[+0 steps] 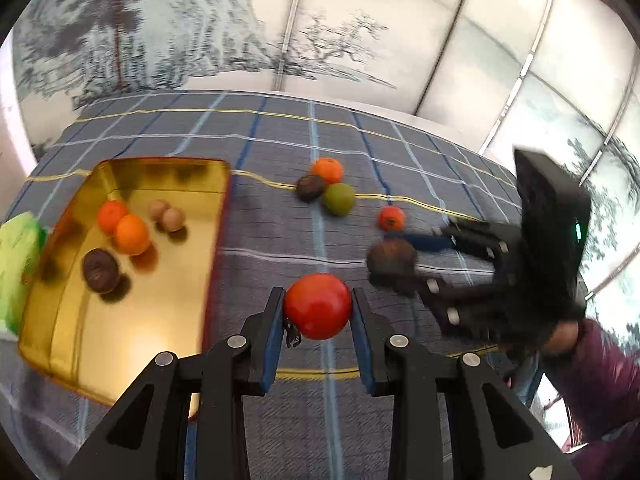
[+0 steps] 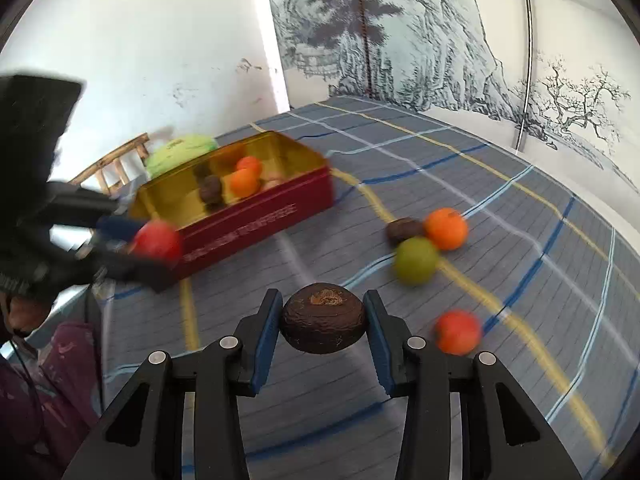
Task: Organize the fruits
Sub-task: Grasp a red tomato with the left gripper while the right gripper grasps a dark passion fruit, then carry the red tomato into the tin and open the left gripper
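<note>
My left gripper (image 1: 318, 308) is shut on a red apple (image 1: 318, 306) and holds it above the cloth, right of the gold-lined red tin (image 1: 120, 344). My right gripper (image 2: 323, 320) is shut on a dark brown wrinkled fruit (image 2: 323, 322); it also shows in the left wrist view (image 1: 392, 258). The tin (image 2: 256, 220) holds two oranges (image 1: 124, 228), a dark brown fruit (image 1: 100, 270) and two small tan fruits (image 1: 168, 216). On the cloth lie an orange (image 1: 328, 170), a brown fruit (image 1: 310, 188), a green fruit (image 1: 339, 199) and a small orange-red fruit (image 1: 391, 218).
A blue-grey plaid cloth (image 1: 280, 140) covers the table. A green bundle (image 1: 18, 256) lies left of the tin, with a wooden chair (image 2: 116, 164) behind it. Painted wall panels (image 1: 320, 20) stand behind the table. A purple sleeve (image 1: 600, 380) is at right.
</note>
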The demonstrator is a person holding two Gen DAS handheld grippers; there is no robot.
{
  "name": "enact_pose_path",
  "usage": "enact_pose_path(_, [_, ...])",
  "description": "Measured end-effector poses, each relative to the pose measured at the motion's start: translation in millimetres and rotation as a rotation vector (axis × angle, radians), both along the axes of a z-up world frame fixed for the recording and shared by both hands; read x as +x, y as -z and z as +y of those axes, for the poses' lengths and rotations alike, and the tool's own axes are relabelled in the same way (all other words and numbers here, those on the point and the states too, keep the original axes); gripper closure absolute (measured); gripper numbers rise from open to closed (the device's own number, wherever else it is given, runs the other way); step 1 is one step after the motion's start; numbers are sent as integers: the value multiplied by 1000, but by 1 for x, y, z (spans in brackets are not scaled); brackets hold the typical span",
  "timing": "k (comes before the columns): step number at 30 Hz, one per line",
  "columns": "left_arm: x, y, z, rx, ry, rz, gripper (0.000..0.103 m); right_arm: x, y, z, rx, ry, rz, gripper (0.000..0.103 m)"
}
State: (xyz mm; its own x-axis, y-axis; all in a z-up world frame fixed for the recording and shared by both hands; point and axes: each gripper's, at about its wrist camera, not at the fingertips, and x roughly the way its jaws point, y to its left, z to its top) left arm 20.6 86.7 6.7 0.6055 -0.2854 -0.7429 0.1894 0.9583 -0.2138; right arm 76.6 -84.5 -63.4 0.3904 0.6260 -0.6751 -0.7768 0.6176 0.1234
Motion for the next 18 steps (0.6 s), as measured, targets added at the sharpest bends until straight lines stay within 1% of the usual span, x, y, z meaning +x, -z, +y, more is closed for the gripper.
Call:
enact_pose_path(2, [-5,-2,11,9,-31,-8,75,-9,5,4,4,3,11,60])
enact_pose_path(5, [-14,-4,35,19,-93,-13,75,-8,14,8,1,25,33,60])
enact_pose_path(9, [-19,0,61,70,-164,-18,75,-4,23,11,-26,49,45,60])
enact_pose_path(12, [-19,7,79,97,-205,-12,75,-5,24,13,-37,53,38,60])
enact_pose_path(18, [-11,25,105,88,-257,12,75,-2,26,14,-49,66,45,60])
